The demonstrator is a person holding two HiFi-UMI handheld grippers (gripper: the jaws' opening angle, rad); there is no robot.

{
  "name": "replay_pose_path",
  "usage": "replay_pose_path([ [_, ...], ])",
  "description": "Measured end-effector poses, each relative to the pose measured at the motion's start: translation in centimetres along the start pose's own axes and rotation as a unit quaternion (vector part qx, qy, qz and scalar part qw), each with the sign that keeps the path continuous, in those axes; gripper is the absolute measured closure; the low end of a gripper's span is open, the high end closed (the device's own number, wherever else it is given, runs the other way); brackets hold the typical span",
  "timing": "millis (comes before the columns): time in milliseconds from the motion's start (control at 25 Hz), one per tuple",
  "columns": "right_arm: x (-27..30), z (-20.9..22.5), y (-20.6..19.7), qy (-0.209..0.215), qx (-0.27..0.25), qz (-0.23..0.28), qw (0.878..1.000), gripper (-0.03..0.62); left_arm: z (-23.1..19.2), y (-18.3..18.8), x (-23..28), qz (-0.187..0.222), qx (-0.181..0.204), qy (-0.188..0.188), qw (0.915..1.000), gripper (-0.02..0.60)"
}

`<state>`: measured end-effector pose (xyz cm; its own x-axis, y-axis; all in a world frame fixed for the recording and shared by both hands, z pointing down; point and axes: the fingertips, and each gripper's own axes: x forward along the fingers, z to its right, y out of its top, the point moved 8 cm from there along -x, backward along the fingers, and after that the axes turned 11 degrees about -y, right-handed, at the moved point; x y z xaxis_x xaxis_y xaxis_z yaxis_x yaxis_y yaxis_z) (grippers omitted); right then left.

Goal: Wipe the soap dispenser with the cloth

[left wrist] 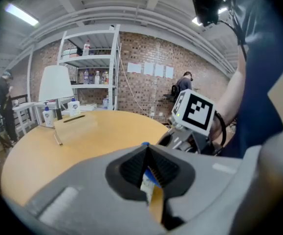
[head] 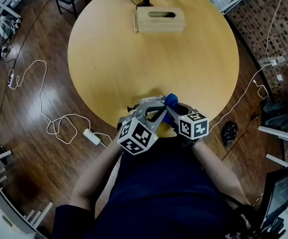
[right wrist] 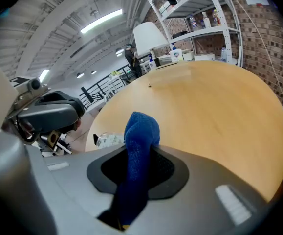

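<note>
Two grippers: my right gripper (right wrist: 140, 150) clamps the blue cloth (right wrist: 141, 131); my left gripper (left wrist: 146, 149) has its jaws together. The soap dispenser (right wrist: 107, 140) lies flat, nozzle toward nine o'clock.

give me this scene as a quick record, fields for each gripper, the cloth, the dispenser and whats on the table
left gripper: shut; whether it grips anything is unclear
right gripper: shut on cloth
cloth: blue, sticks out past the jaws
dispenser: on table, at its near edge, close to both grippers
cloth touching dispenser: cannot tell
far side of table: wooden box with a slot on top
</note>
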<state>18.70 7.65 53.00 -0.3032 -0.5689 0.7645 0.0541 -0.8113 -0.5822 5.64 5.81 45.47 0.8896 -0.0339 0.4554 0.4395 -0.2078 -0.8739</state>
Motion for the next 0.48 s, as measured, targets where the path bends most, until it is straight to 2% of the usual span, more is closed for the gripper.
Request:
replay_pose_path([
  [80, 0.1, 0.1, 0.1, -0.008, -0.004, -0.003, 1.0, 0.505, 0.0, 0.6, -0.1, 0.016, -0.007, 0.021, 0.9996, 0.577],
  [160, -0.2, -0.1, 0.7, -0.01, -0.021, 0.006, 1.0, 0.505, -0.7, 0.3, -2.0, 0.037, -0.034, 0.049, 0.9975, 0.565],
  [200, -0.4, -0.3, 1.0, -0.01, -0.034, 0.01, 0.999, 0.505, -1.2, -0.5, -3.2, 0.039, -0.051, 0.062, 0.996, 0.536],
  [280, -0.3, -1.2, 1.5, -0.005, -0.066, 0.008, 0.998, 0.507, -2.9, -3.6, -5.4, 0.017, -0.091, 0.078, 0.9927, 0.465],
  [360, 0.5, -2.7, 1.7, 0.012, -0.094, -0.005, 0.995, 0.505, -4.6, -7.6, -7.0, -0.034, -0.127, 0.06, 0.9895, 0.322],
  [400, 1.0, -3.5, 1.7, 0.023, -0.103, -0.012, 0.994, 0.505, -5.2, -9.2, -7.3, -0.062, -0.135, 0.038, 0.9882, 0.307],
  [480, 1.7, -4.5, 1.7, 0.034, -0.112, -0.022, 0.993, 0.506, -5.7, -11.1, -6.7, -0.116, -0.12, -0.019, 0.9858, 0.307],
])
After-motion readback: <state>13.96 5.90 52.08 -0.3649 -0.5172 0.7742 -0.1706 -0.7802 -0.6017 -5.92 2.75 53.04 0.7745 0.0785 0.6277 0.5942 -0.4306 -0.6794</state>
